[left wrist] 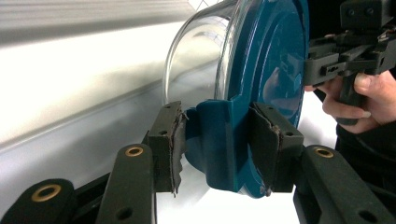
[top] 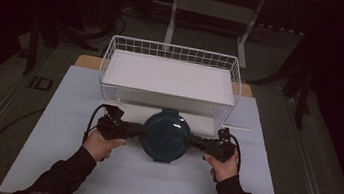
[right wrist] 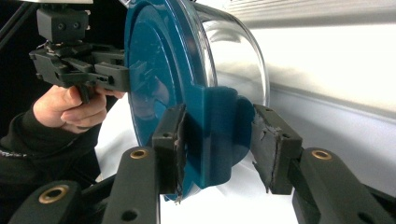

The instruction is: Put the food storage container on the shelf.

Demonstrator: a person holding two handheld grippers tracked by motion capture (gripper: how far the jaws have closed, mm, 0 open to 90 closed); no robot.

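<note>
The person's dark-sleeved forearms enter from six o'clock in the high view. The left gripper [top: 137, 132] pinches the nine o'clock clip tab of a round clear glass container with a teal plastic lid [top: 166, 135], its pads [left wrist: 172, 140] pressed on that tab. The right gripper [top: 193, 141] clamps the three o'clock tab between its pads [right wrist: 173, 140]. The container sits between them over the pale blue table mat [top: 148, 184], just at six o'clock of the white wire basket [top: 173, 52].

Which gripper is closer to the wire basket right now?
Neither clearly: the left gripper and right gripper clamp opposite side tabs of the teal-lidded glass container just in front of the wire basket.
</note>
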